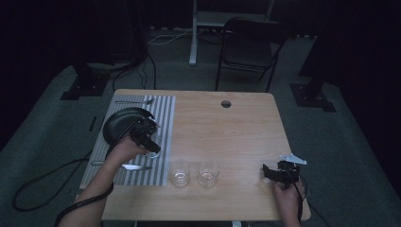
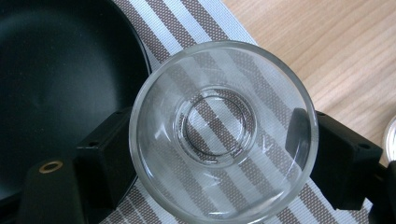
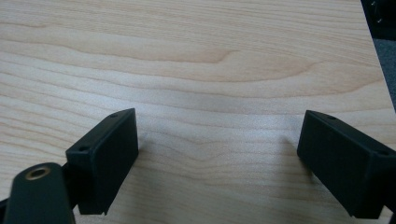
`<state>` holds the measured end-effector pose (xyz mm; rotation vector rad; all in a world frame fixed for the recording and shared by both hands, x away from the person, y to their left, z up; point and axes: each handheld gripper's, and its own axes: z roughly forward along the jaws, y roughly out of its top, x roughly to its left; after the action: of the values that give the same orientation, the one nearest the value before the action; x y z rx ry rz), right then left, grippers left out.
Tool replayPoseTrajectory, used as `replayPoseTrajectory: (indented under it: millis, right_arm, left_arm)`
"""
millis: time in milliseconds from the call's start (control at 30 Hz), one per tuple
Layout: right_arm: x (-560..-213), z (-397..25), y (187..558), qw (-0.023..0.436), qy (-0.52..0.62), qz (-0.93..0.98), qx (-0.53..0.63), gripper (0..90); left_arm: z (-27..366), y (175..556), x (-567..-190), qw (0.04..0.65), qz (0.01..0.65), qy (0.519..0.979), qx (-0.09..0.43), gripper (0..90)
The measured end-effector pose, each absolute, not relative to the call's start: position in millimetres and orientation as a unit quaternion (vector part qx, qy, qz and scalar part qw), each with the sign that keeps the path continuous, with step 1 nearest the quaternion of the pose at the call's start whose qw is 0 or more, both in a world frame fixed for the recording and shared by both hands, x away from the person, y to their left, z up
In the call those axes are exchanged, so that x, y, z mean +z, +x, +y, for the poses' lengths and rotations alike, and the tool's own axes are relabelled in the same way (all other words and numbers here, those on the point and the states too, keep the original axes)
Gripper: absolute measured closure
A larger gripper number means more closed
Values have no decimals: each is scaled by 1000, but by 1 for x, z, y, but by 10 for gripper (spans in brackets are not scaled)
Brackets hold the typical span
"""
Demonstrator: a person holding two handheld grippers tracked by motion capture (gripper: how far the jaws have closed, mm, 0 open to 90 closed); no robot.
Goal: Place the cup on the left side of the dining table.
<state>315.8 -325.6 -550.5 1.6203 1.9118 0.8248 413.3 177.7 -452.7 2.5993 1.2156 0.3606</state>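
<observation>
A clear glass bowl [image 2: 219,130] sits between the jaws of my left gripper [image 2: 215,140], one jaw pressed against each side of its rim; its mouth faces the camera. In the high view my left gripper [image 1: 151,143] is over the striped placemat [image 1: 163,113], at the right edge of a black plate [image 1: 120,124]. The bowl shows there only as a faint glint. My right gripper [image 1: 266,171] rests low at the table's front right. Its jaws stand wide apart over bare wood [image 3: 217,154], with nothing between them.
Two small clear glasses [image 1: 180,174] [image 1: 208,173] stand near the front edge, just right of the placemat. A fork [image 1: 137,100] lies at the placemat's far end and a spoon-like piece [image 1: 135,166] at its near end. A folding chair [image 1: 250,42] stands beyond the table.
</observation>
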Motion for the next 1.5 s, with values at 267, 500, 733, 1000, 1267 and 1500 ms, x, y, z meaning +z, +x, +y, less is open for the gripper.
replayPoseTrajectory:
  millis: [267, 500, 733, 1000, 1267, 1500]
  right_arm:
    - [-551, -326, 316, 249, 595, 702, 303, 120]
    - [-550, -326, 316, 249, 595, 702, 303, 120]
    - [-551, -326, 316, 249, 595, 702, 303, 120]
    - [-551, -326, 316, 249, 595, 702, 303, 121]
    - [-550, -326, 316, 249, 595, 702, 303, 120]
    - [-551, -326, 316, 249, 595, 702, 303, 120]
  left_arm:
    - [189, 412, -457, 172, 441, 872, 124, 179]
    - [190, 405, -460, 181, 446, 868, 123, 89]
    - [201, 393, -462, 213, 471, 843, 151, 2]
    - [211, 371, -463, 251, 476, 826, 170, 2]
    - [227, 358, -470, 271, 507, 800, 170, 3]
    - [239, 343, -483, 269, 521, 790, 177, 3]
